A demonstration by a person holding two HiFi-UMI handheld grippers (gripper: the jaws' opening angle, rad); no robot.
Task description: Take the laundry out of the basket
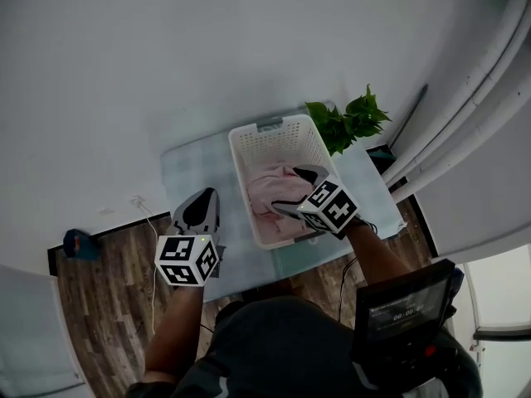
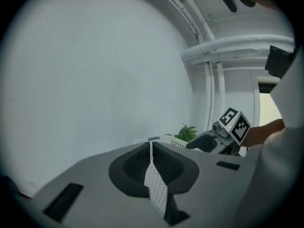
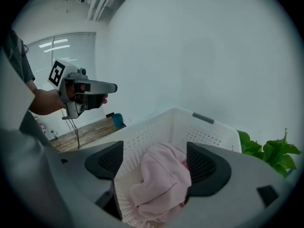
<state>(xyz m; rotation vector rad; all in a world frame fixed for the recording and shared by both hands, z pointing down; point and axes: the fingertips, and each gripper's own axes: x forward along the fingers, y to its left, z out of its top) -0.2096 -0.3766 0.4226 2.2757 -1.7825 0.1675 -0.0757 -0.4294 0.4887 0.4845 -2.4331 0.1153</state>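
Nearest the person, the left tool [image 1: 202,199] hovers above the tabletop [image 1: 195,168], its jaws pressed together on nothing. Just beyond, the right tool [image 1: 292,189] hangs spread over pink laundry [image 1: 267,185] lying inside the white basket [image 1: 274,133]. Behind that stands a green plant [image 1: 348,123].

Pink laundry [image 1: 274,191]; white perforated basket [image 1: 274,131]; pale checked table [image 1: 195,168] (plant [image 1: 348,123] green).

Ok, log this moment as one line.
phase: reach | left tool: shut, empty, beside basket | right tool: open over pink laundry in basket | laundry: not yet gripped
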